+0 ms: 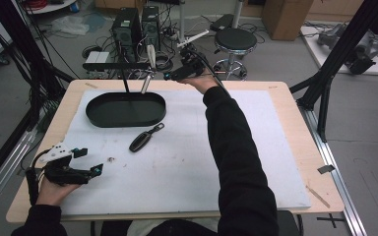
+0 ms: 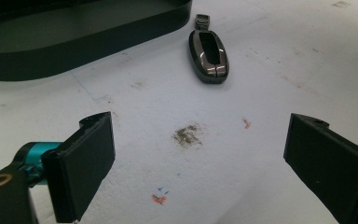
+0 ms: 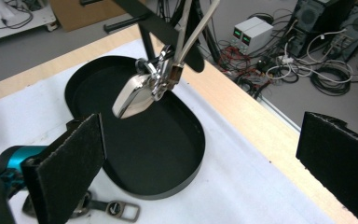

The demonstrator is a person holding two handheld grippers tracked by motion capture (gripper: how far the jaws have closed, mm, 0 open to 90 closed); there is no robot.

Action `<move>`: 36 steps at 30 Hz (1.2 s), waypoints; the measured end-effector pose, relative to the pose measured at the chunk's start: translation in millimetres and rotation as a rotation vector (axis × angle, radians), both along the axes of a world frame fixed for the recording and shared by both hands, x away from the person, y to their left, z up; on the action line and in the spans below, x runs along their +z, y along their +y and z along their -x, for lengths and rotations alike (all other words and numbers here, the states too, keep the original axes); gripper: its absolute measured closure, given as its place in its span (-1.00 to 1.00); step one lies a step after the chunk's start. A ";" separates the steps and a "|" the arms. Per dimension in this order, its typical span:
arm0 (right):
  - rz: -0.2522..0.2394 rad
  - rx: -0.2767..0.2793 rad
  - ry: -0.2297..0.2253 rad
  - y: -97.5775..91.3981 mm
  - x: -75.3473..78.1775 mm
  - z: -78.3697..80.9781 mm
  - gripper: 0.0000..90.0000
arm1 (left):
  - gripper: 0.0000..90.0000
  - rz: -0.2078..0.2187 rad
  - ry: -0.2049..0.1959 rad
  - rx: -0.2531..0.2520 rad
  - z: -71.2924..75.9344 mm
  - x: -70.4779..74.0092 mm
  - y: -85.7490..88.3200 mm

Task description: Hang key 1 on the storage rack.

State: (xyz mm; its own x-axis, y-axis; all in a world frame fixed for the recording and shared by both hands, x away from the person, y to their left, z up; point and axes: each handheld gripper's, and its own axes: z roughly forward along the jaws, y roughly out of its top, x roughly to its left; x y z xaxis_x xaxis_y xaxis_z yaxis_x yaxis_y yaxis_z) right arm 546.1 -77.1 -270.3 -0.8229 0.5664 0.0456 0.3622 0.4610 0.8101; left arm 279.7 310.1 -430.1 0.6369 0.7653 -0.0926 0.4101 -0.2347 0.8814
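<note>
My right gripper (image 1: 170,75) stands wide and empty beside the silver key fob (image 3: 133,95) hanging on the rack hook above the black tray (image 1: 98,118). My left gripper (image 1: 91,161) (also wide) waits low on the counter (image 1: 275,142) near the dark key fob (image 2: 208,55). I should approach that one slowly and close across its narrow sides.

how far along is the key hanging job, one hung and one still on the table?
Done: a silver key fob hangs by its strap from the black rack above the oval tray. In hand: nothing; the right gripper stands open beside the hung fob, the left gripper open too. Left: the dark key fob lies on the white mat.
</note>
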 end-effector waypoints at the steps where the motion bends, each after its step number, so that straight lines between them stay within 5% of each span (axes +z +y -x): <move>1: 0.001 0.005 0.004 -0.8 -0.4 1.3 -0.99 | -0.80 0.000 0.000 0.000 0.1 0.0 -0.1; 14: 0.018 0.004 0.008 -23.8 -22.1 22.8 -0.99 | -0.80 0.002 0.003 0.002 -0.8 -0.7 -0.7; 36: -0.071 -0.050 -0.016 -97.3 -39.2 80.3 -0.99 | -0.80 -0.004 0.000 0.007 1.4 0.3 -1.6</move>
State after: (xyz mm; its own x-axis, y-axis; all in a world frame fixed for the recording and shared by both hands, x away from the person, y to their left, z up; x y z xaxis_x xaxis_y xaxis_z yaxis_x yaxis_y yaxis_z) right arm 465.9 -174.4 -309.5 -0.7945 0.6028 0.0742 0.3699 0.3835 0.8462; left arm 278.3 308.5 -429.9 0.6315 0.7702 -0.0894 0.4120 -0.2356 0.8802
